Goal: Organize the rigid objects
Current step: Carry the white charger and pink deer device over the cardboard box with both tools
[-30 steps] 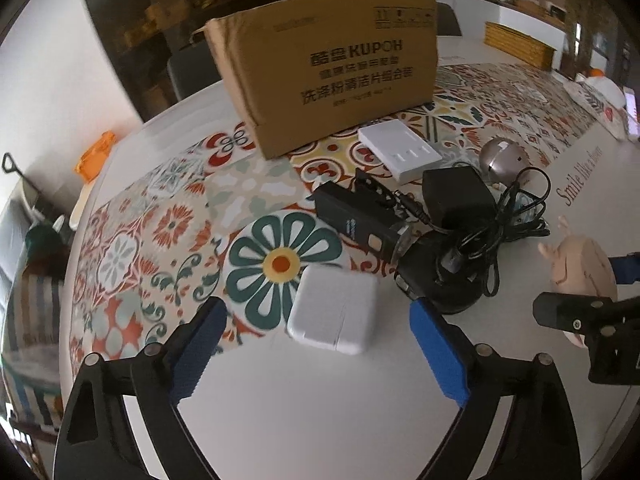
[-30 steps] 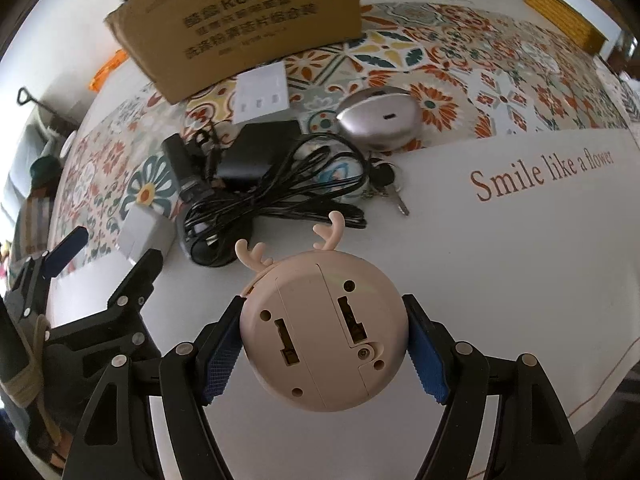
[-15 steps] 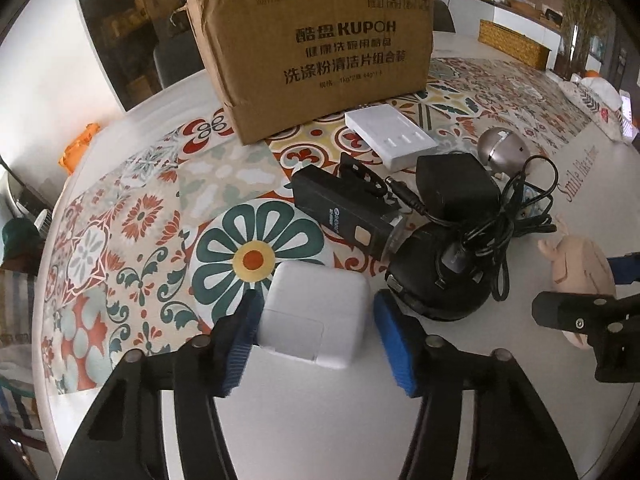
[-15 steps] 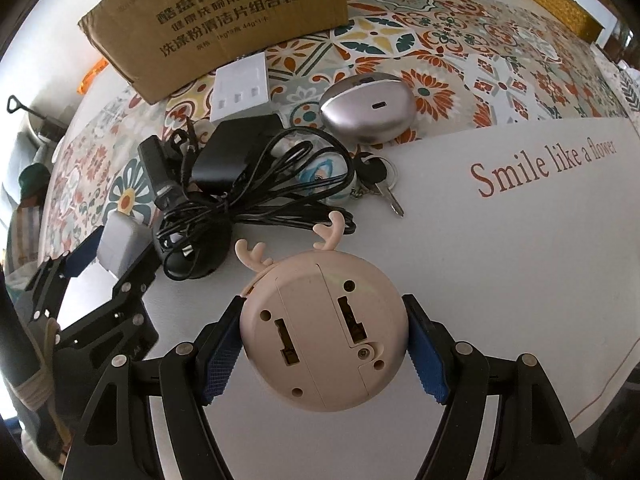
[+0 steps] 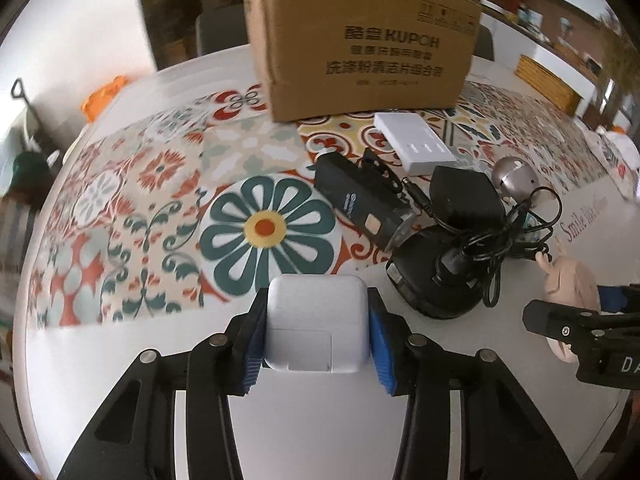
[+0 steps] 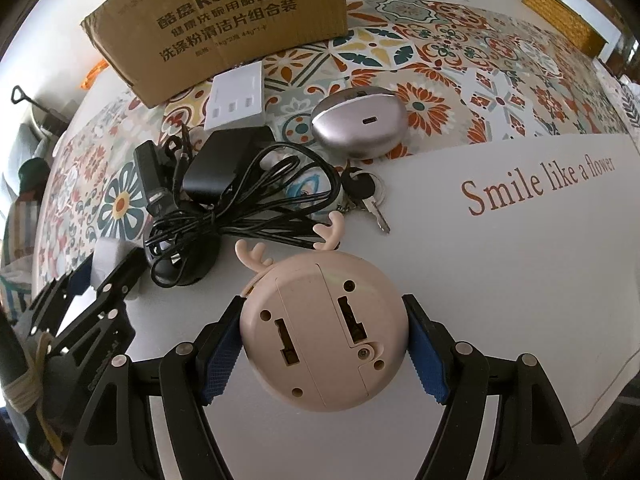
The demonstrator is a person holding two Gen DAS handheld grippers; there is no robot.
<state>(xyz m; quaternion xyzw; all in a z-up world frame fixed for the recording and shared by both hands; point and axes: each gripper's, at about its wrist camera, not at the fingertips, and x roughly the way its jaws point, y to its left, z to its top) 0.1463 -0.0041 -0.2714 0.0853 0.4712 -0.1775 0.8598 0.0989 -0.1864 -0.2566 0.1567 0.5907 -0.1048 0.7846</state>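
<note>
Left gripper (image 5: 316, 330) clamped on white charger (image 5: 316, 326) at the table's (image 5: 320, 432) white edge, right gripper (image 6: 324, 342) clamped on pink antlered gadget (image 6: 322, 330) (underside up) beside black cable bundle (image 6: 244, 204).

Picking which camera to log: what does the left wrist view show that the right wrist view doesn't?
Left wrist only: the top of the white charger, clamped in the left gripper.
Right wrist only: the keys and the pink gadget's underside, clamped in the right gripper.
Both: the box, silver case, white hub and black cables.
</note>
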